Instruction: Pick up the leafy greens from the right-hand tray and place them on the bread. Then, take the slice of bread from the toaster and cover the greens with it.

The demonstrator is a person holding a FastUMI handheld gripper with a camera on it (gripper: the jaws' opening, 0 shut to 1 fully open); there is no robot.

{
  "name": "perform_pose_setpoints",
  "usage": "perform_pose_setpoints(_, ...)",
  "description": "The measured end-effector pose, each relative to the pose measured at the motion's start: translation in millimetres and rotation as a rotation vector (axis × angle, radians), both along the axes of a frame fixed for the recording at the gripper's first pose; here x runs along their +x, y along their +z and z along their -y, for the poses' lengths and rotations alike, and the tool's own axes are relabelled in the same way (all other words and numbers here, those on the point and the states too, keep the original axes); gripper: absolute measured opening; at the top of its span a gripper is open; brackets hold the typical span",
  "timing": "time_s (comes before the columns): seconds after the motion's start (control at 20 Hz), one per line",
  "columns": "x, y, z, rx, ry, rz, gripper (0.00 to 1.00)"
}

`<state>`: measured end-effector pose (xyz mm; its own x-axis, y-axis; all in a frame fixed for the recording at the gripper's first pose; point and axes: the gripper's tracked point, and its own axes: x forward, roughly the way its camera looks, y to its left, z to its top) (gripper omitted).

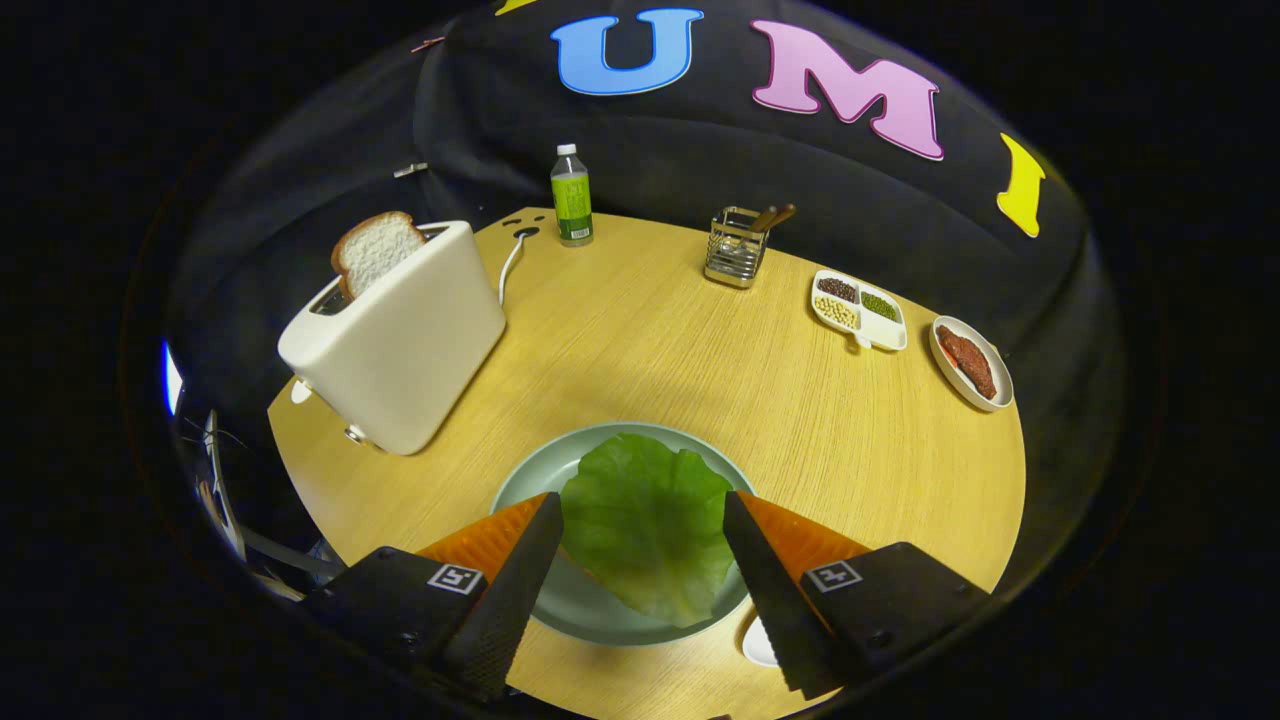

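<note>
Two fingers of my gripper [640, 560] are standing wide apart over the plate [520, 480], gripping nothing; the jaws are empty. Between them the leafy greens [645, 535] are lying flat on the plate. I am judging that the greens are already covering the base bread; a thin pale-brown edge is peeking out under the leaf near my left finger, but I cannot tell for sure.

Judging the leaf: very light, floppy, thin. It looks liable to shift if I am brushing it, so I am keeping clear of it.

Just beside my right finger a small white object [757, 642] is sitting on the bench [640, 330]; too hidden to identify.

Beyond the plate, to the left, the toaster [395, 340] is standing with the slice of bread [375, 250] sticking up out of its slot. That is the next target, I am guessing. Bread: light, soft, crushable, crumbly at the crust. I am planning to pinch the exposed top across the flat faces, gently, and lift straight up so it is not snagging the slot.

Farther back: a green-labelled bottle [571, 195], a wire utensil holder [736, 248], a divided dish of beans [859, 309] and a small plate with something red-brown [970, 362], all well apart from the work.
</note>
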<state>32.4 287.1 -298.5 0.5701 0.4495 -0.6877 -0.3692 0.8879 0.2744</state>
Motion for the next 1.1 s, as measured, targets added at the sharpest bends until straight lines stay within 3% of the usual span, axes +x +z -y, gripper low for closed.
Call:
perform_pose_setpoints(0.3, 11.0, 97.2, 3.7, 0.072, -0.044, 0.223, 0.99)
perform_pose_setpoints(0.7, 26.0, 252.3, -79.9, 0.176, 0.066, 0.464, 0.98)
perform_pose_setpoints(0.9, 33.9, 274.5, -140.1, 0.180, 0.114, 0.473, 0.96)
perform_pose_setpoints(1.1, 46.1, 249.9, -192.6, 0.122, 0.140, 0.428, 0.96)
